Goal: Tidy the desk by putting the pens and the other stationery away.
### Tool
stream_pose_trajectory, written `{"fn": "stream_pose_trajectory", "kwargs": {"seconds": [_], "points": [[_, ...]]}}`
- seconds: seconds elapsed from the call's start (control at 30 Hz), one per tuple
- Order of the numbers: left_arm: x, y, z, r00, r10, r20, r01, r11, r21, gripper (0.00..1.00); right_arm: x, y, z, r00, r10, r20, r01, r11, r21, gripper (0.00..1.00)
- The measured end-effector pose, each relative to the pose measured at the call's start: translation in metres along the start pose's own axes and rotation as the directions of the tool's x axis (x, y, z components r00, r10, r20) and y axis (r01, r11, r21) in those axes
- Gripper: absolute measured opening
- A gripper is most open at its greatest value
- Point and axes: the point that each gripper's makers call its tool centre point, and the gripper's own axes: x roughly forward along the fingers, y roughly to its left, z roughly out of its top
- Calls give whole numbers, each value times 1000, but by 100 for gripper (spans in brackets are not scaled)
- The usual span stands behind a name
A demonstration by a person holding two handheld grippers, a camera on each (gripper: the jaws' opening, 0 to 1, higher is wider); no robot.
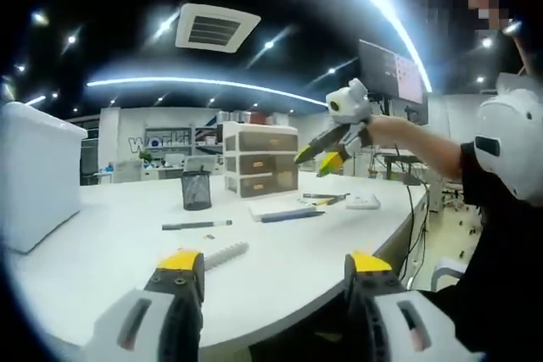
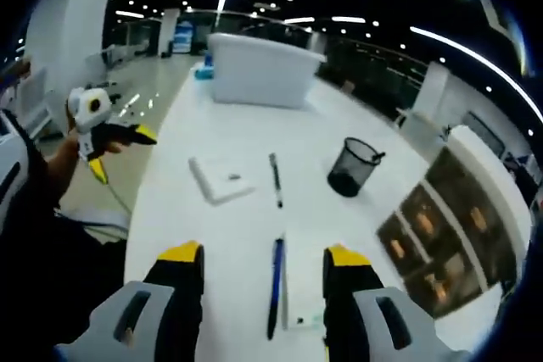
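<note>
Both tongs, left (image 1: 265,281) and right (image 2: 263,281), stood apart and empty above the white bench (image 2: 246,133), probably poised to collect the blue pen (image 2: 276,281) and black pen (image 2: 275,180) lying near the mesh pen cup (image 2: 353,167).

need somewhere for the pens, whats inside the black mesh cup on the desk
The black mesh cup stands upright near the drawer unit. From above, its inside looks dark with nothing poking over the rim, but the bottom is too shadowed to tell. Pens lie loose on the desk.
</note>
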Motion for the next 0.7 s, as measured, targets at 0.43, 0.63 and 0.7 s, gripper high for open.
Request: {"fn": "stream_pose_trajectory", "kwargs": {"seconds": [0.43, 0.63, 0.7], "points": [[-6, -5, -4, 1000, -1, -29, 1, 1000, 12, 66, 46, -5, 21, 992, 78, -101, -83, 995, -46, 51], [-5, -8, -5, 999, -11, -43, 12, 1000, 20, 66, 68, -6, 21, 976, 113, -188, -129, 989, -74, 50], [-5, -9, -6, 999, -13, -48, 14, 1000, 20, 66, 74, -5, 21, 969, 125, -213, -145, 986, -79, 50]]}}
